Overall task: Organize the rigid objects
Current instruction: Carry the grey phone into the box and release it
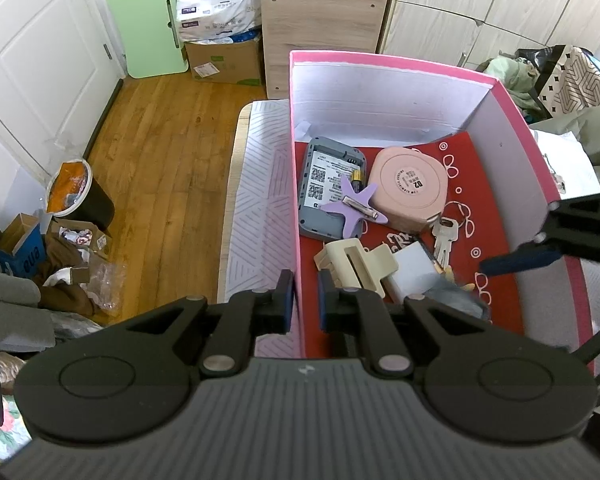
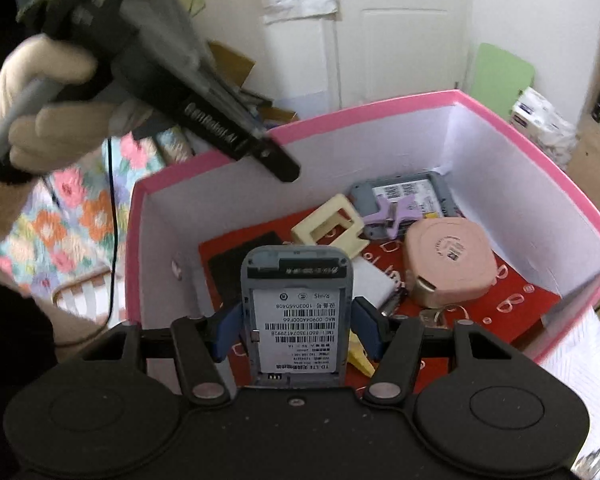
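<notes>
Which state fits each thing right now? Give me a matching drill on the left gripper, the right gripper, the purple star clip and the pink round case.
Things:
1. left gripper
2. right gripper
3. purple star clip
4. pink round case

States:
A. lying on top of the grey device in the box
B. holding a grey device over the box
C. clamped on the pink box wall
D. resting on the red liner, keys beside it

Pairs: 1-C, 2-B, 3-A, 4-D
</notes>
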